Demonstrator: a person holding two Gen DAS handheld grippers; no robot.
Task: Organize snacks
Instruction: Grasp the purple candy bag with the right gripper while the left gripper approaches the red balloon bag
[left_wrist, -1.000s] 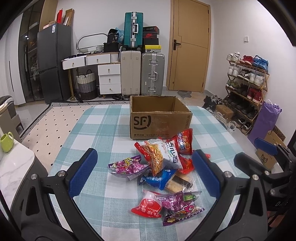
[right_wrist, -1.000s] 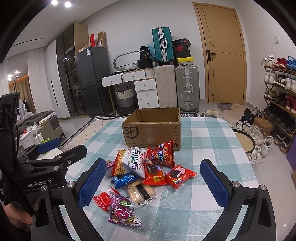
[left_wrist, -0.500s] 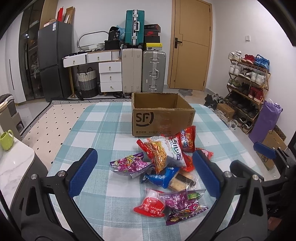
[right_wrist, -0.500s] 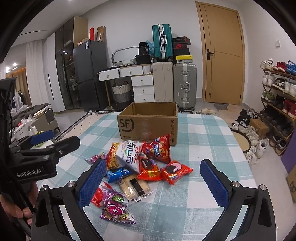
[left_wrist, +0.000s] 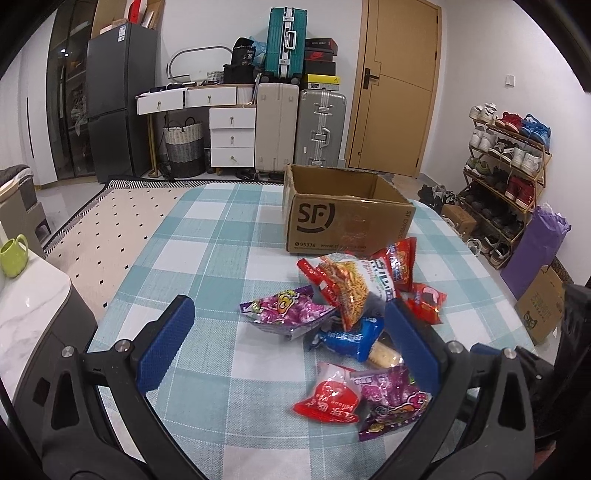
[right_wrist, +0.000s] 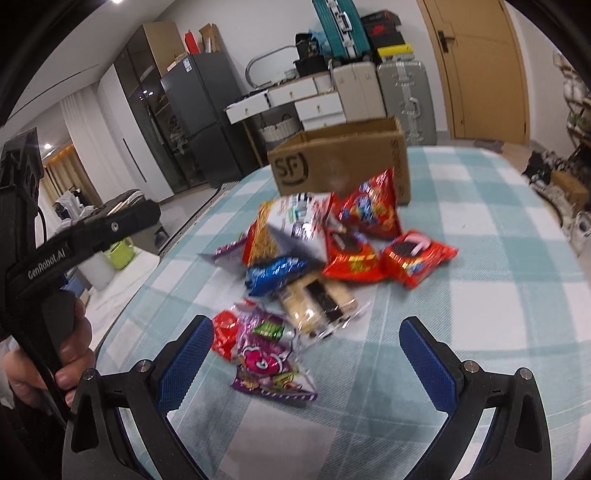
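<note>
A heap of snack packets lies on the checked tablecloth (left_wrist: 207, 236) in front of an open cardboard box (left_wrist: 343, 218) marked SF. In the left wrist view a purple packet (left_wrist: 288, 312) sits nearest, with a noodle-snack bag (left_wrist: 351, 288), a blue packet (left_wrist: 351, 338) and a red jelly packet (left_wrist: 328, 400) around it. My left gripper (left_wrist: 290, 336) hangs open over the purple packet, empty. In the right wrist view my right gripper (right_wrist: 306, 354) is open and empty above a purple candy packet (right_wrist: 269, 365); clear-wrapped biscuits (right_wrist: 317, 301), red cookie packets (right_wrist: 417, 256) and the box (right_wrist: 340, 166) lie beyond.
A hand (right_wrist: 70, 354) grips the left tool's handle at the left of the right wrist view. A green mug (left_wrist: 13, 254) stands on a marble side surface. Suitcases (left_wrist: 321, 129), drawers and a fridge line the back wall; a shoe rack (left_wrist: 506, 162) stands right.
Both grippers have moved in closer to the snack heap and lower over it. The right view has tilted and blurred with the motion. Both stay open.
</note>
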